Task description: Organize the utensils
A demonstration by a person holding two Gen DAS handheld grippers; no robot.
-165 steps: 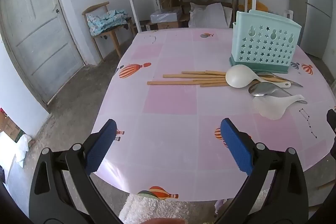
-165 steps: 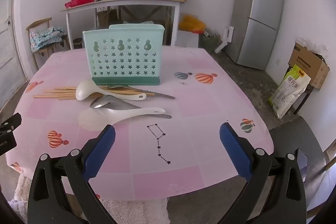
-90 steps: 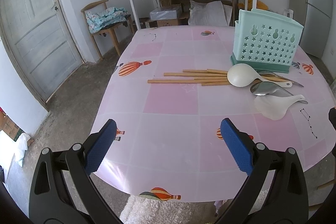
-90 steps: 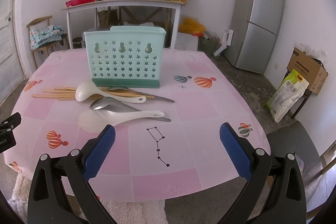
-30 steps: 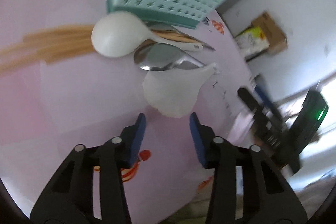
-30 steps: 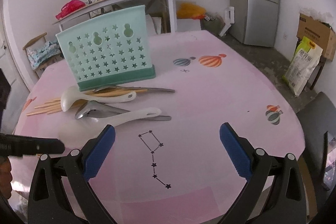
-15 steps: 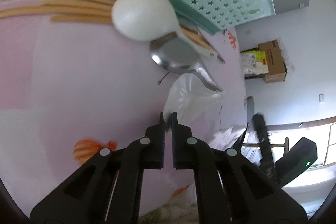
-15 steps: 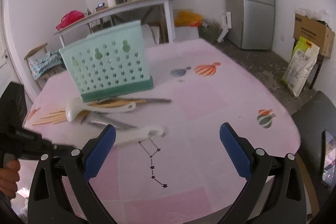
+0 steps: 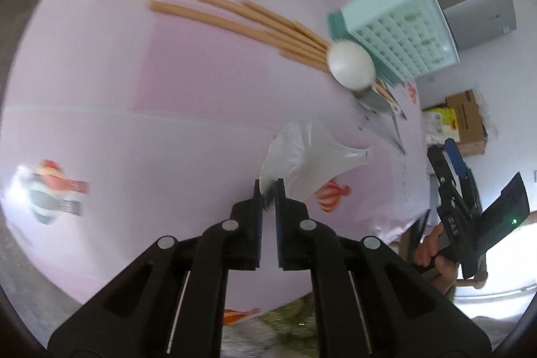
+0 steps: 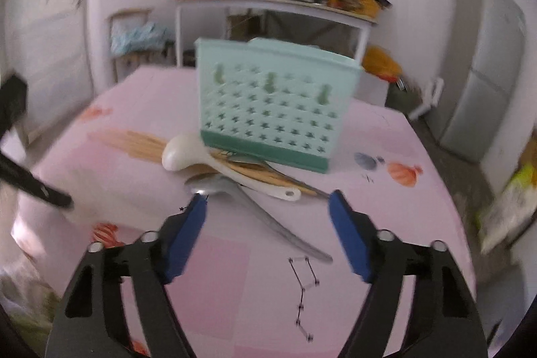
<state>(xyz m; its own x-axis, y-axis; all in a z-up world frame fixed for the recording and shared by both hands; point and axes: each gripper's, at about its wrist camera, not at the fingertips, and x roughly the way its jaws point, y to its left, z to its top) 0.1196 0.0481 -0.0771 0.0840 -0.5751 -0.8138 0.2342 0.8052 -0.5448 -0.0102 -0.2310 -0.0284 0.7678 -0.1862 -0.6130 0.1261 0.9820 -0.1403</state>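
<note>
My left gripper (image 9: 267, 190) is shut on the edge of the translucent white rice paddle (image 9: 308, 153) and holds it above the pink table (image 9: 134, 89). The paddle shows blurred at the left of the right wrist view (image 10: 97, 190). My right gripper (image 10: 268, 203) is open and empty, just above the metal ladle (image 10: 255, 207). The white ladle (image 10: 214, 163) lies across wooden chopsticks (image 10: 141, 140) in front of the mint star-holed utensil holder (image 10: 275, 109). In the left wrist view I see the white ladle (image 9: 350, 66), chopsticks (image 9: 241, 19) and holder (image 9: 399, 32).
A fridge (image 10: 483, 72) stands at the right. A side table (image 10: 275, 5) with bottles and jars stands behind, a chair (image 10: 134, 32) beside it. The right gripper and the hand holding it (image 9: 449, 217) show beyond the table edge in the left wrist view.
My left gripper closed on the rice paddle and lifted it off the pile, toward the left. My right gripper moved in close over the metal ladle.
</note>
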